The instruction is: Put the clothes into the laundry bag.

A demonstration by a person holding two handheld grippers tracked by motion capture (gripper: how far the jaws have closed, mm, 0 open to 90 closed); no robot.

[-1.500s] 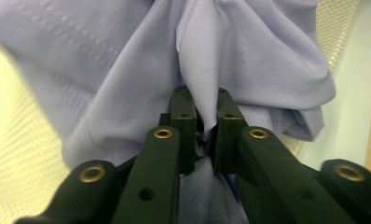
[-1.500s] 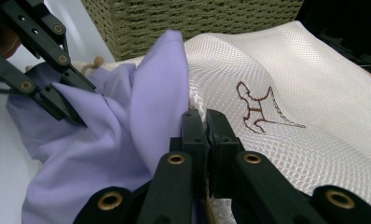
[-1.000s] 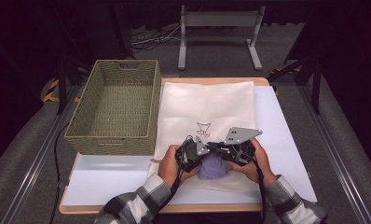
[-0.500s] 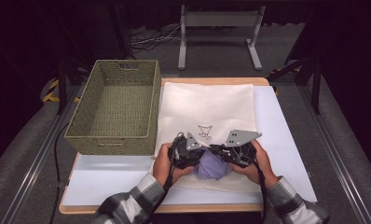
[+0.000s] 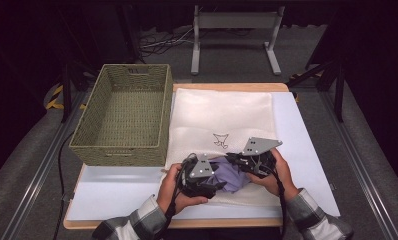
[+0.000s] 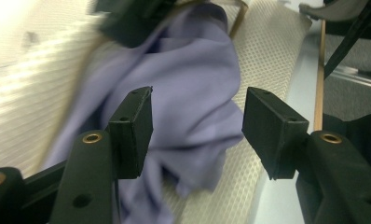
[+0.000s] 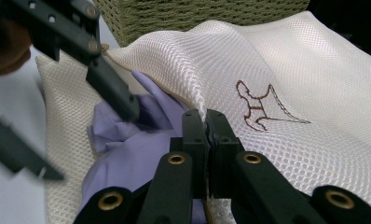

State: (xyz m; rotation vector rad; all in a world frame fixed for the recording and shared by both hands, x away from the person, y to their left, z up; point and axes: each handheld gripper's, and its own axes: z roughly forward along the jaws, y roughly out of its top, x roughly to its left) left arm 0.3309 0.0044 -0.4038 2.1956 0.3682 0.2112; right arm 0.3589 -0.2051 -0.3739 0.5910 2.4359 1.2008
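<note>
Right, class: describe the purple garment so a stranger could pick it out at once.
Start at the white table, then the cream mesh bag beside the green wicker basket. At the bag's near edge, between two hands, lies the lilac cloth, the one soft, coloured thing there.

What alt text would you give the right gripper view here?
The right claw, shut, pinches the edge of a white mesh bag and lifts its opening over a purple cloth lying partly inside. The left claw hangs open over the cloth at left, blurred. A woven basket stands behind the bag.
</note>
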